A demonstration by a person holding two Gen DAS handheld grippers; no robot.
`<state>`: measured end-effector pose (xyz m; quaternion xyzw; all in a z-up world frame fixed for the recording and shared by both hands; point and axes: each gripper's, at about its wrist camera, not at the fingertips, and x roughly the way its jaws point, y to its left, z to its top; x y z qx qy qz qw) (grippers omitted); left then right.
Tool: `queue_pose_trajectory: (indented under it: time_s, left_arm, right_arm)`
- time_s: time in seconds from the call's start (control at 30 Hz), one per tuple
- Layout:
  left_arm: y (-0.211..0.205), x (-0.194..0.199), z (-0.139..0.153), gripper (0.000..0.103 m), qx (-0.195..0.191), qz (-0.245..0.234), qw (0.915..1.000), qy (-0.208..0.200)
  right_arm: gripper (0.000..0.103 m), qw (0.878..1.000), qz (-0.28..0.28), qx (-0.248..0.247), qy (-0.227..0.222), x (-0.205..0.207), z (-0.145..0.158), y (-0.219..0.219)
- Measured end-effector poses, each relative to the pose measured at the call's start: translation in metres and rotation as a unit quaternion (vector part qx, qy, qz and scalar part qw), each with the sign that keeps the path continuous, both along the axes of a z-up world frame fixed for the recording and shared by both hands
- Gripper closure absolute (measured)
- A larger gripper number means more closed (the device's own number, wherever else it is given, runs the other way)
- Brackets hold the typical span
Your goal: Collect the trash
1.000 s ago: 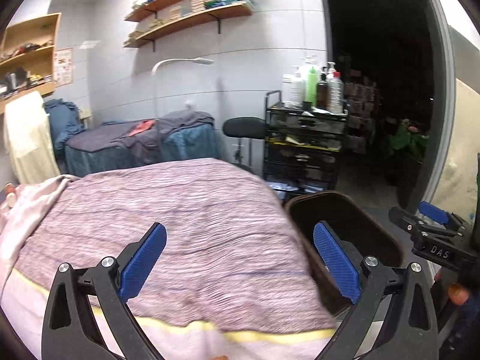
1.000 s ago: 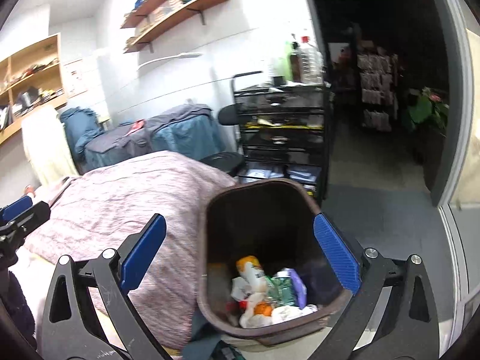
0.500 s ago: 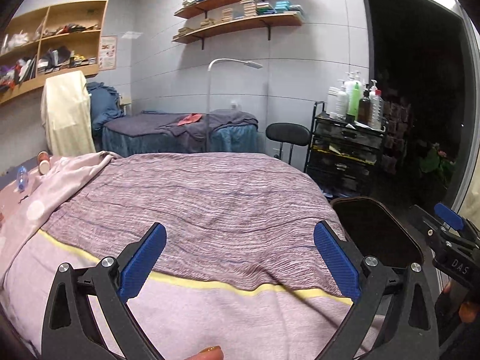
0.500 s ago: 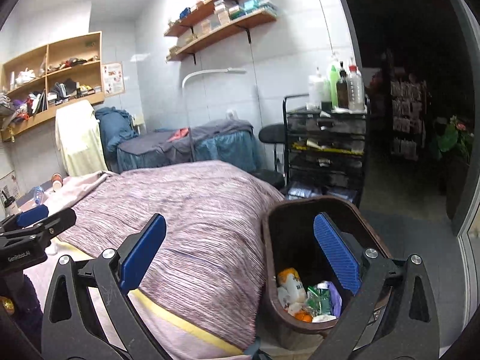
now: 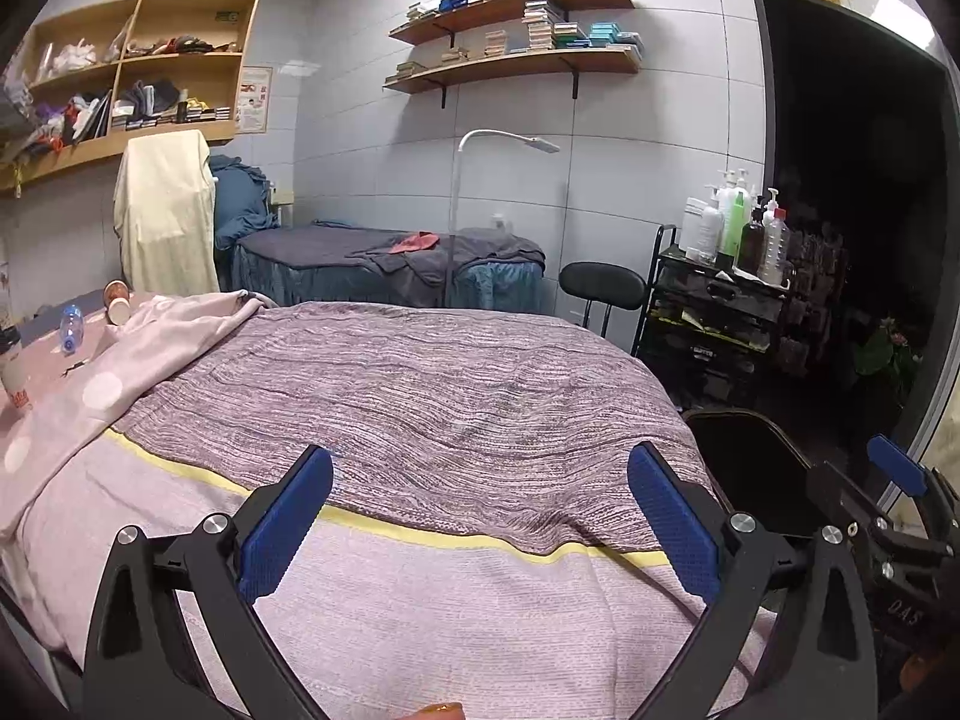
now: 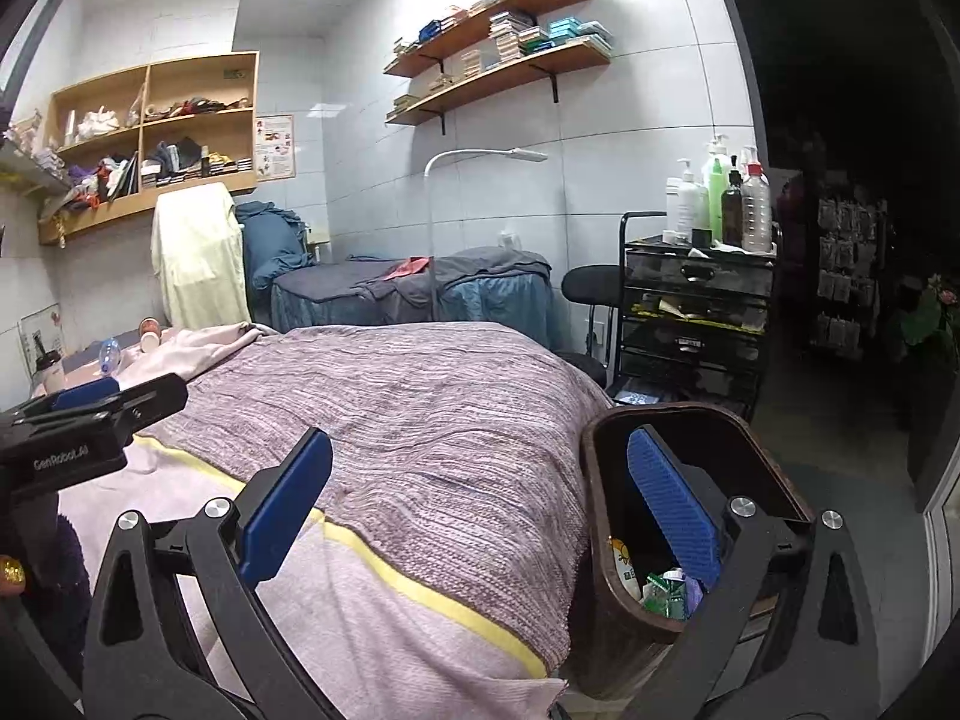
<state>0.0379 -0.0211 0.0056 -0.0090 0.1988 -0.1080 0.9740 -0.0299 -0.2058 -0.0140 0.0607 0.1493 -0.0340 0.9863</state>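
Observation:
A dark brown trash bin [image 6: 612, 516] stands on the floor at the right end of the bed and holds several pieces of trash [image 6: 660, 591]. It also shows in the left wrist view [image 5: 750, 456]. At the bed's far left lie a clear plastic bottle [image 5: 69, 327], a tipped paper cup [image 5: 117, 305] and a white cup [image 5: 12, 375]. My left gripper [image 5: 477, 516] is open and empty over the bed's near edge. My right gripper [image 6: 477, 516] is open and empty, its right finger in front of the bin.
The bed has a purple striped cover [image 5: 420, 384] and a pink dotted sheet [image 5: 90, 396]. A black trolley [image 5: 714, 324] with bottles, a black stool [image 5: 603, 288] and a second bed [image 5: 384, 270] stand behind. A dark doorway [image 5: 852, 240] is at right.
Both grippers have swung left and pulled back from the bin toward the bed. The bottle and cups at the far left have come into view.

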Motion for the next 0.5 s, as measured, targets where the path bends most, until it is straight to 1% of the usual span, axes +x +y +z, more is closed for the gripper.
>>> queue_pose_trajectory:
  time_s: [0.17,0.5]
  left_arm:
    - [0.003,-0.004,0.003,0.006,-0.005,0.004,1.0000,-0.007]
    - [0.003,-0.008,0.008,0.006,-0.007,0.007,0.9998,-0.017]
  right_arm:
    - [0.006,1.000,0.000,-0.006,-0.007,-0.010,0.002,0.004]
    - [0.006,1.000,-0.006,-0.002,-0.013,-0.017,0.005,0.000]
